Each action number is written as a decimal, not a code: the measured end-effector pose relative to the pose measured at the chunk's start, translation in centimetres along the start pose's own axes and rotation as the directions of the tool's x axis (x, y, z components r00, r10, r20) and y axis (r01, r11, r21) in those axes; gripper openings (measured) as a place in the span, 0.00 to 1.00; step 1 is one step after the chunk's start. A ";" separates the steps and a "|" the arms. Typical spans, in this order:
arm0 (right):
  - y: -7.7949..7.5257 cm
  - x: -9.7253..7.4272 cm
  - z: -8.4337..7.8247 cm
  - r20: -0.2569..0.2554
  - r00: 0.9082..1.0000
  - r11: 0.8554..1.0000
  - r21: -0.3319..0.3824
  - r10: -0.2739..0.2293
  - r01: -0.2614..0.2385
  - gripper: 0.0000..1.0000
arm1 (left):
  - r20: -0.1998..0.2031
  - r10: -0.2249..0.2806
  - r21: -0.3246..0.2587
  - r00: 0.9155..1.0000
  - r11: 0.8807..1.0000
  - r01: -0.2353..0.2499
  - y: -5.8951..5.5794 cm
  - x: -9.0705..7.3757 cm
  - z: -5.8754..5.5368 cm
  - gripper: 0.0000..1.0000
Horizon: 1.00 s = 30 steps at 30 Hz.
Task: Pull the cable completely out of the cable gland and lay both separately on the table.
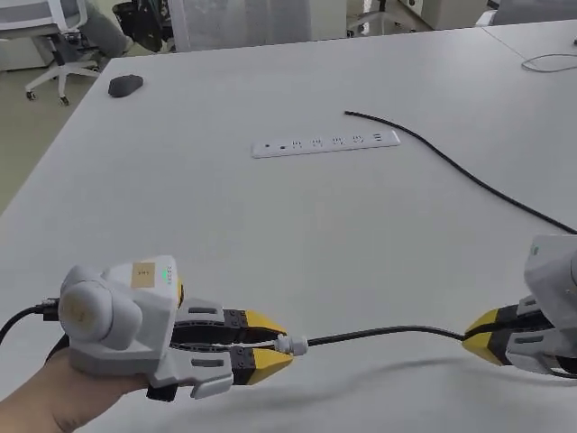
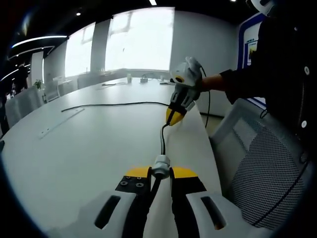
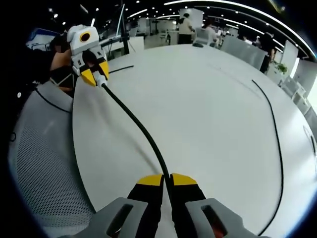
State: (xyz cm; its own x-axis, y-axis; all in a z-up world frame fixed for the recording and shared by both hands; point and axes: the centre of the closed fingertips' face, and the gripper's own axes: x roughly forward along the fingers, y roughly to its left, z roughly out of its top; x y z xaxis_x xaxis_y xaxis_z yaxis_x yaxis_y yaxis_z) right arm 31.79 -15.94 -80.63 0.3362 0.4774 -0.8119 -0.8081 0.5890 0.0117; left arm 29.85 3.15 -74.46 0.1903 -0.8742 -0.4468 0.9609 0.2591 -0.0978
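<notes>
Cable [image 1: 379, 334] lies crosswise; gland [image 1: 290, 344] seemingly points right.

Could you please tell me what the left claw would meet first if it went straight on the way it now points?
Most likely the right claw, which grips the same black cable straight ahead, though depth is hard to judge here.

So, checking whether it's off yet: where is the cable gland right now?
Head view, lower centre: the cable gland is pinched in the tips of the left gripper, the cable running from it to the right gripper.
</notes>
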 end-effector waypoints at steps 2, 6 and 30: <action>-0.1 0.0 -0.4 -0.003 1.000 1.000 -0.004 -0.007 0.007 0.00 | -0.003 0.001 0.003 1.000 1.000 -0.001 0.0 -0.1 -0.1 0.15; 0.1 -0.2 0.0 0.005 1.000 1.000 -0.023 -0.005 0.005 0.00 | -0.007 0.002 0.005 1.000 1.000 -0.002 0.1 -0.1 -0.2 0.15; 12.1 2.5 13.4 0.166 0.929 0.918 -0.286 0.330 -0.275 0.10 | -0.008 -0.024 0.040 1.000 0.999 0.024 -0.9 0.2 0.5 0.15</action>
State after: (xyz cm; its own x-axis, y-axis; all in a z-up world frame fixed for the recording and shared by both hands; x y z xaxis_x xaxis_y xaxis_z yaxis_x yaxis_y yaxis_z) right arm 29.35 1.16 -74.67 0.1261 0.7465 -0.6533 -0.9726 0.2228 0.0669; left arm 29.13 2.55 -73.97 0.1658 -0.8766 -0.4518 0.9724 0.2216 -0.0731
